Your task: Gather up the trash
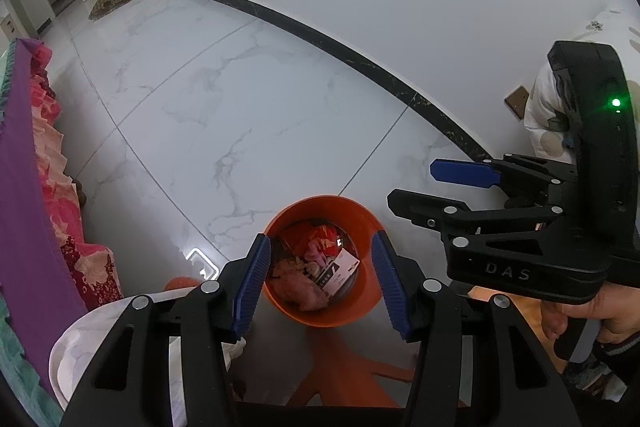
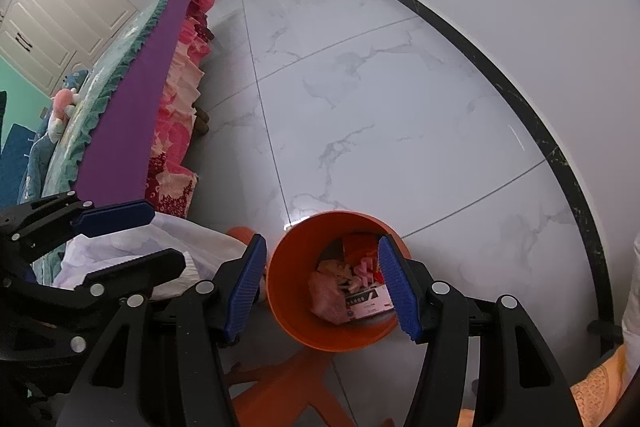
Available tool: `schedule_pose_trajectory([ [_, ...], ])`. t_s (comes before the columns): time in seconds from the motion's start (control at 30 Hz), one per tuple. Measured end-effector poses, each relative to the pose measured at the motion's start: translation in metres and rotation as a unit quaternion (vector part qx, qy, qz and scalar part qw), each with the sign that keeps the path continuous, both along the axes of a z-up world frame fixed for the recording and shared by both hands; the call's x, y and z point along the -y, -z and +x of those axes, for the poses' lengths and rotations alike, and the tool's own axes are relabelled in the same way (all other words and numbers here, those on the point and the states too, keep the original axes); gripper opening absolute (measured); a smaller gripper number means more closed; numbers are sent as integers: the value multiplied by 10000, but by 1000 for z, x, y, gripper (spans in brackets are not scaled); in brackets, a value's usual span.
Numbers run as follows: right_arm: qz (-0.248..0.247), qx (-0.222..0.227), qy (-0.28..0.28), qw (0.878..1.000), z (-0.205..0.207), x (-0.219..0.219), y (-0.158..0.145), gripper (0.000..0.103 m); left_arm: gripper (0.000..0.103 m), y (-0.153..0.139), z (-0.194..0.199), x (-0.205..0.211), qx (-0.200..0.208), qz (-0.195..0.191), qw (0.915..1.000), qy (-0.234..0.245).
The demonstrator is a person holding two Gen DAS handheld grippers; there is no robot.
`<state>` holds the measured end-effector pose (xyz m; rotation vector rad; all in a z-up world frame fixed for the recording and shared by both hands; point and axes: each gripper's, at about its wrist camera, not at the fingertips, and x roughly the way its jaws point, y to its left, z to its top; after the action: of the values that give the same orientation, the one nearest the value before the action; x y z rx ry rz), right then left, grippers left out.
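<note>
An orange bin point(image 1: 320, 317) stands on the marble floor, holding pink crumpled trash point(image 1: 298, 291), red wrappers and a white and black carton point(image 1: 338, 273). My left gripper point(image 1: 320, 247) hangs above the bin, pointing steeply down, open, with nothing between its blue pads. My right gripper point(image 1: 412, 183) is to the right of it at about the same height, open and empty, held by a hand point(image 1: 580, 315). In the right wrist view the bin point(image 2: 288, 267) and carton point(image 2: 368, 301) lie under my right gripper point(image 2: 322, 243), and my left gripper point(image 2: 166, 233) is at the left, open.
A bed point(image 2: 120, 131) with a purple sheet and pink floral skirt runs along the left. A white crumpled bag point(image 2: 160, 247) lies beside the bin. An orange plastic shape point(image 1: 344, 367) shows below the bin. A wall with a black baseboard point(image 1: 360, 55) bounds the floor.
</note>
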<state>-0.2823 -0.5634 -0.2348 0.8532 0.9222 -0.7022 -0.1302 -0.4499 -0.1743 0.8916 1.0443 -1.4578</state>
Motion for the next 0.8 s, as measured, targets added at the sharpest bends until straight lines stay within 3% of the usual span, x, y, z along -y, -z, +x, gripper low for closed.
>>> schedule_pose_trajectory([
  [0.1, -86, 161, -46, 9998, 4, -3, -16, 59, 54, -13, 6, -6, 29, -169, 9998, -138],
  [0.2, -318, 360, -174, 9987, 14, -9, -41, 59, 66, -33, 17, -16, 194, -450, 9982, -358],
  [0.4, -829, 789, -607, 9916, 49, -32, -92, 61, 70, -79, 48, -52, 562, -1089, 9868, -1056],
  [0.47, -946, 956, -799, 9877, 63, -42, -109, 64, 82, -95, 60, -71, 756, -1328, 9783, -1399],
  [0.63, -1262, 1364, -1287, 9741, 104, -72, -149, 71, 83, -125, 84, -116, 1094, -1701, 9573, -2066],
  [0.7, -1346, 1508, -1431, 9688, 118, -83, -160, 74, 89, -136, 96, -139, 1210, -1823, 9442, -2463],
  [0.8, -1486, 1829, -1793, 9551, 144, -106, -182, 78, 90, -152, 110, -171, 1501, -1996, 9225, -2944],
])
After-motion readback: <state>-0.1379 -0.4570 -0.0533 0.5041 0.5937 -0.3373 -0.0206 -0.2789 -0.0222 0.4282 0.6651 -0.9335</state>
